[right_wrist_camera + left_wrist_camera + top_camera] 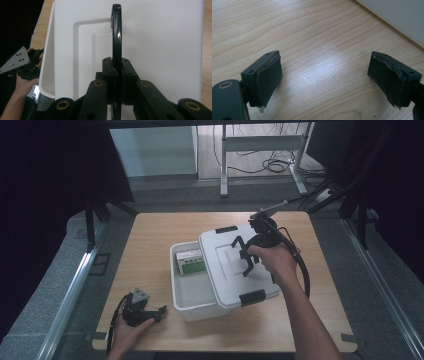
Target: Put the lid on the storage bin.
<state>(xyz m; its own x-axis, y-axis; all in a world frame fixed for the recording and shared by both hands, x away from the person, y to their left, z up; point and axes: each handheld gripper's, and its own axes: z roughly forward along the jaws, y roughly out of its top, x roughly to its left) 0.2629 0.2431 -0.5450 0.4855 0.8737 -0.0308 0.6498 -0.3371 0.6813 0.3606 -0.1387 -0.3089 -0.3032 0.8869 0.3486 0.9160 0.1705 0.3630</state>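
at the lower left of the high view, the left hand-held gripper rests on the worktop, jaws wide apart and empty. mid-frame, the right hand-held gripper is clamped on the black handle of the white lid, set askew over the white bin. the lid looks light, stiff and smooth; the handle seems the surest hold.

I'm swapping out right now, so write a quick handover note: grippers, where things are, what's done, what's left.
Right gripper: shut on the lid's black handle, holding the lid askew over the bin's right part.
Left gripper: open, holding nothing, low over the table left of the bin.
Bin: left part uncovered, a green-and-white box inside at the back.
Done: handle gripped.
Left: probably square the lid on the bin and let go.
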